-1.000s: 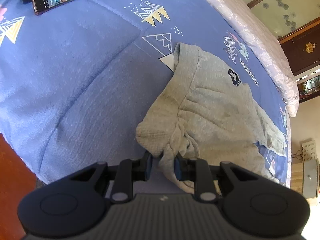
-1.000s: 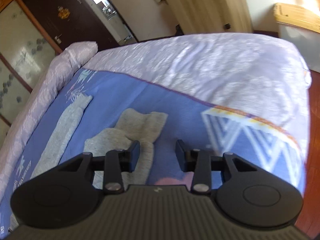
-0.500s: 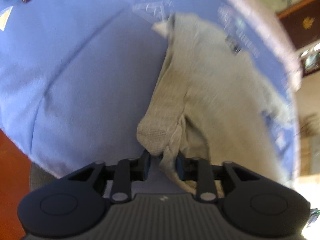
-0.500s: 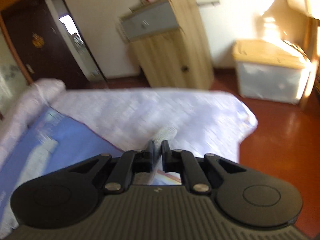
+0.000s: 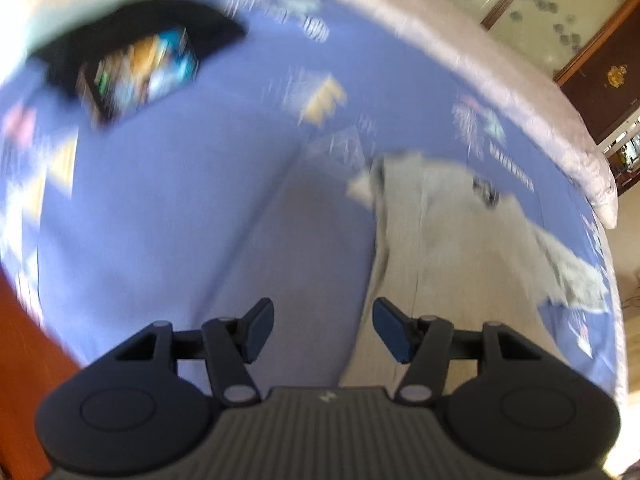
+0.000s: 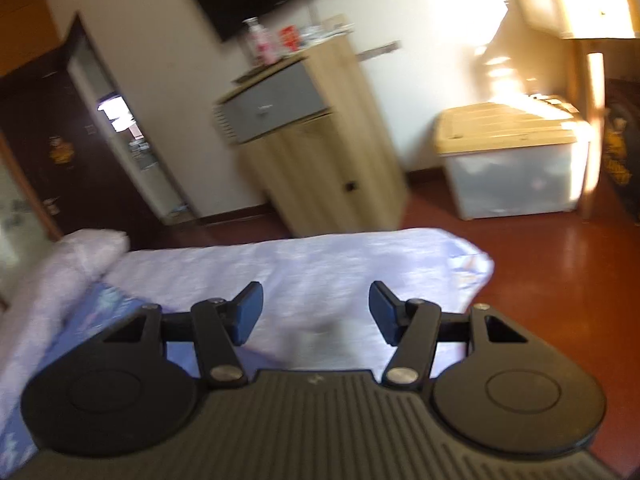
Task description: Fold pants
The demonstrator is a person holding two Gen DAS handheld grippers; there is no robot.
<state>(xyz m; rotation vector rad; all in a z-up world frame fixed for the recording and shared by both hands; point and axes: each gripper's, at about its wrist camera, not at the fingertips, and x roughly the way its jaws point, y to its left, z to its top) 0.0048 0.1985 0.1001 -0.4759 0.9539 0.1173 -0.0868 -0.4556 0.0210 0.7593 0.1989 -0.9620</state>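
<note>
While both tools hang free, I list the hazards. Left gripper (image 5: 323, 326): jaws spreading, nothing between them. Right gripper (image 6: 316, 317): jaws spreading, empty, aimed past the bed (image 6: 320, 264) toward the cabinet (image 6: 320, 152). Grey pants (image 5: 460, 264): lying on the blue sheet (image 5: 180, 208), partly under the left tool. Risks, as I judge: unpinned cloth slumping out of shape; the right tool, blind to the pants, regrasping sheet instead; the phone (image 5: 140, 76) getting snagged.
</note>
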